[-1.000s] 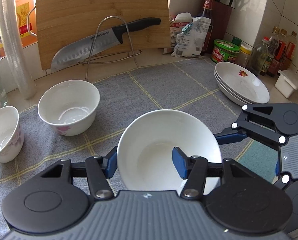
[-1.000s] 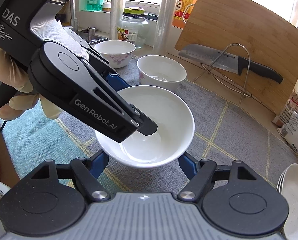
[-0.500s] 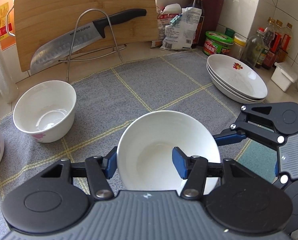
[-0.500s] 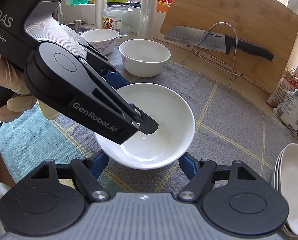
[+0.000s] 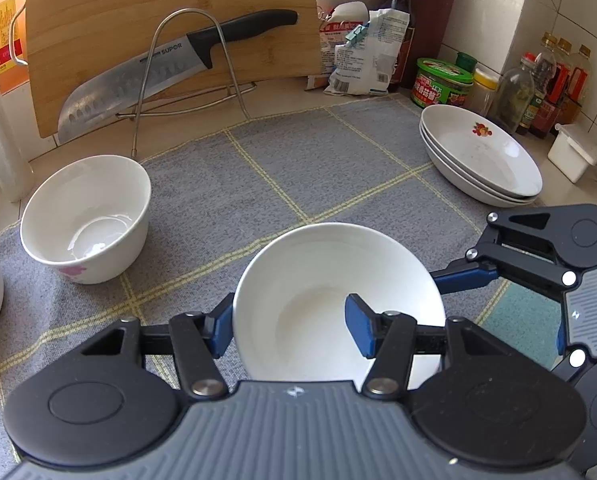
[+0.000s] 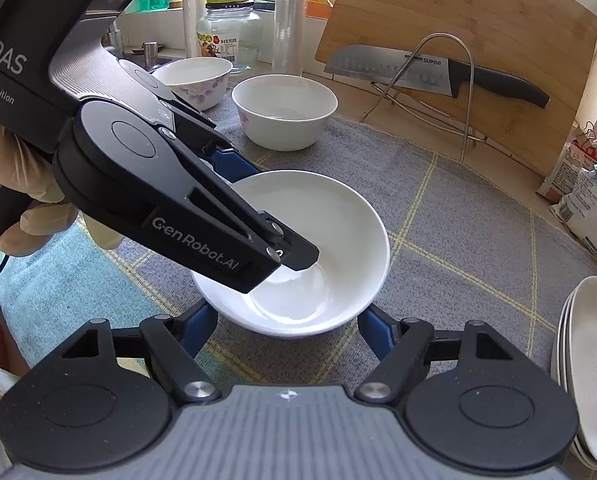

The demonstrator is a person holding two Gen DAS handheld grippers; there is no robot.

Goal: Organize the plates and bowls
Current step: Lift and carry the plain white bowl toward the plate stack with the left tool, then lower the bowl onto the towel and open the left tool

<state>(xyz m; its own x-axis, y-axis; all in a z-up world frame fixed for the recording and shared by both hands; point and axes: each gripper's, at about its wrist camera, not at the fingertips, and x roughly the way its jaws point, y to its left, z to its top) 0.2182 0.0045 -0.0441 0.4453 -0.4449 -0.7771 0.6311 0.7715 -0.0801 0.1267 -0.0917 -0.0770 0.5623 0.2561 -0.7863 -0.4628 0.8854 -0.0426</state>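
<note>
My left gripper (image 5: 290, 326) is shut on the rim of a plain white bowl (image 5: 314, 292), one finger outside the wall and one inside. The same bowl (image 6: 330, 240) shows in the right wrist view, held over the grey mat. My right gripper (image 6: 286, 326) is open, its blue fingertips on either side below the bowl's near edge, not closed on it. A white bowl with a pink flower (image 5: 86, 216) stands on the mat at left, and another flowered bowl (image 6: 194, 80) is beyond it. A stack of white plates (image 5: 482, 156) lies at right.
A wooden cutting board (image 5: 170, 20) leans at the back with a large knife (image 5: 170, 76) on a wire stand. Bags, jars and bottles (image 5: 442, 80) crowd the back right corner. A small white box (image 5: 572, 156) sits right of the plates.
Both grippers and the held bowl have shifted relative to the counter; the flowered bowls moved left and then slightly back right in the left wrist view. The grip is unchanged.
</note>
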